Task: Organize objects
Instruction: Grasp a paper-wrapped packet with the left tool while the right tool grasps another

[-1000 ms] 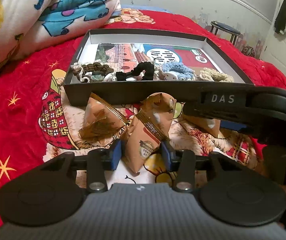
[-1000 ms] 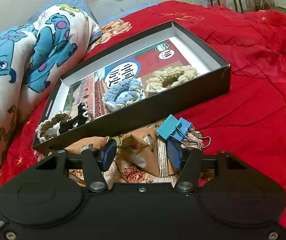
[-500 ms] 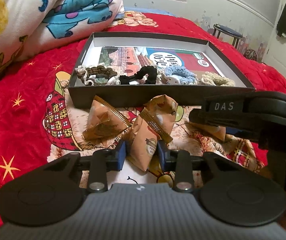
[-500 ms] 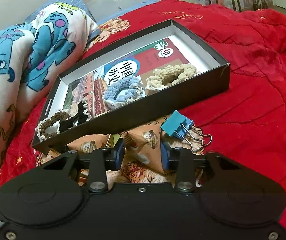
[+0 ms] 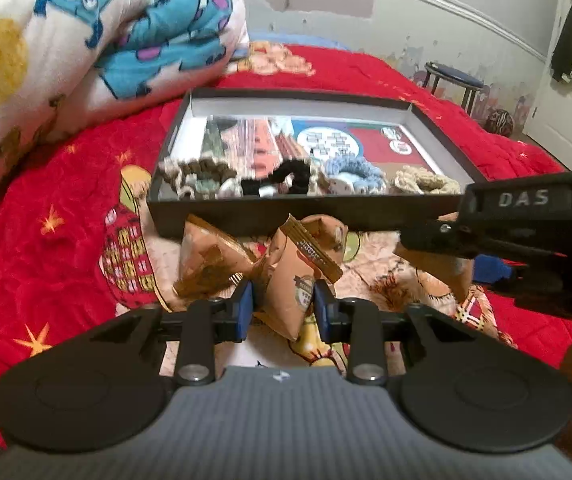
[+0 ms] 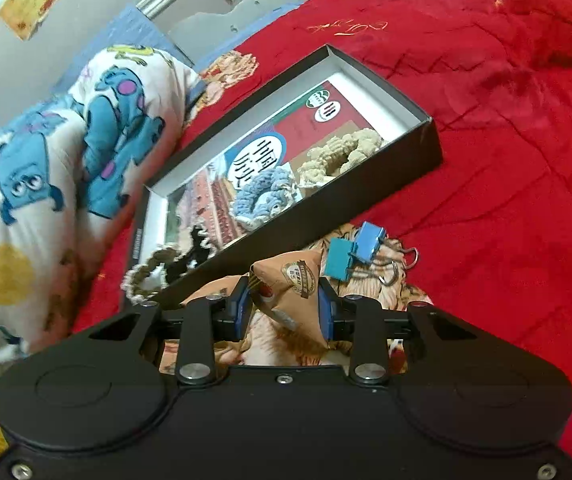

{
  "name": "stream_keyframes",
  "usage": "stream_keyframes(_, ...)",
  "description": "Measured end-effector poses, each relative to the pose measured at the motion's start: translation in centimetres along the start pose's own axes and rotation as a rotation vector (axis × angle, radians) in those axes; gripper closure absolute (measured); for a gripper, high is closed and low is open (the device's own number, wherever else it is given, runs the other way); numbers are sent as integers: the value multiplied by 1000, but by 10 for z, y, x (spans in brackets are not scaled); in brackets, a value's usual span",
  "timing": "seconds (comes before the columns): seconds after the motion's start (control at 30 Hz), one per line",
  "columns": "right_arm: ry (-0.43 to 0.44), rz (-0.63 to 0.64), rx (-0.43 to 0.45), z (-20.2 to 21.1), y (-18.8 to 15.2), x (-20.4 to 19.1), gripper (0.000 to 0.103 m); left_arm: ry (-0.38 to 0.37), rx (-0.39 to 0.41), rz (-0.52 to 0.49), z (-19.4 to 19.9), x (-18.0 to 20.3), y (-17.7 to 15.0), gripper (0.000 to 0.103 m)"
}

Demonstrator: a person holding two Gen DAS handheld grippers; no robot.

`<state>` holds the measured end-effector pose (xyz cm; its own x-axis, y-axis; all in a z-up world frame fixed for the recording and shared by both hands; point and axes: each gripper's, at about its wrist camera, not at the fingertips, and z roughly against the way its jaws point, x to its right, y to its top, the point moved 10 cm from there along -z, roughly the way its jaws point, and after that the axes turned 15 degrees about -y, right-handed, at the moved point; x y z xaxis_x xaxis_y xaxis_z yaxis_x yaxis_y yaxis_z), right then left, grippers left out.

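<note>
Gripping one brown pouch (image 5: 294,296) in our left gripper (image 5: 283,306) and another pouch (image 6: 290,292) in our right gripper (image 6: 283,306), we hold both just short of the box (image 5: 286,216). Crinkly film may slip. Left pouch runs 12-to-6, tip down.

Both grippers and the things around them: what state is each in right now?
Left gripper: shut on a brown packet.
Right gripper: shut on another brown packet.
Third packet: lying loose on the bedspread.
Box: open, no lid on it.
Scrunchies: lined up inside the box.
Blue clips: lying outside the box.
</note>
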<state>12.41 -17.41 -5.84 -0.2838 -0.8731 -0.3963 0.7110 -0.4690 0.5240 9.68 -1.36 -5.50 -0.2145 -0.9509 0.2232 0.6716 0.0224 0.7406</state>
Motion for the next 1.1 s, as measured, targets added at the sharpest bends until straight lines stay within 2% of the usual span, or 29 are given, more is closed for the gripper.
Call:
stream_keyframes(0.07,9,5,13,5,3,-1,71,30,38,-48,7,3,6,68)
stream_keyframes(0.27,79,-14,98,25,24,-4,71,1,74,-46,18,6,20,68)
stream_keyframes(0.47,89,-27,188,33,44,-3,71,-15,91,-47,25,4,33,68)
stream_keyframes(0.7,148,48,246,29,52,-22,71,-12,118,-78,27,-2,50,68)
stream_keyframes(0.93,191,39,275,31,68,-24,71,-26,263,-52,56,-42,96,68)
stream_keyframes(1.1,233,38,293,32,82,-26,71,-45,329,-17,61,-60,119,68)
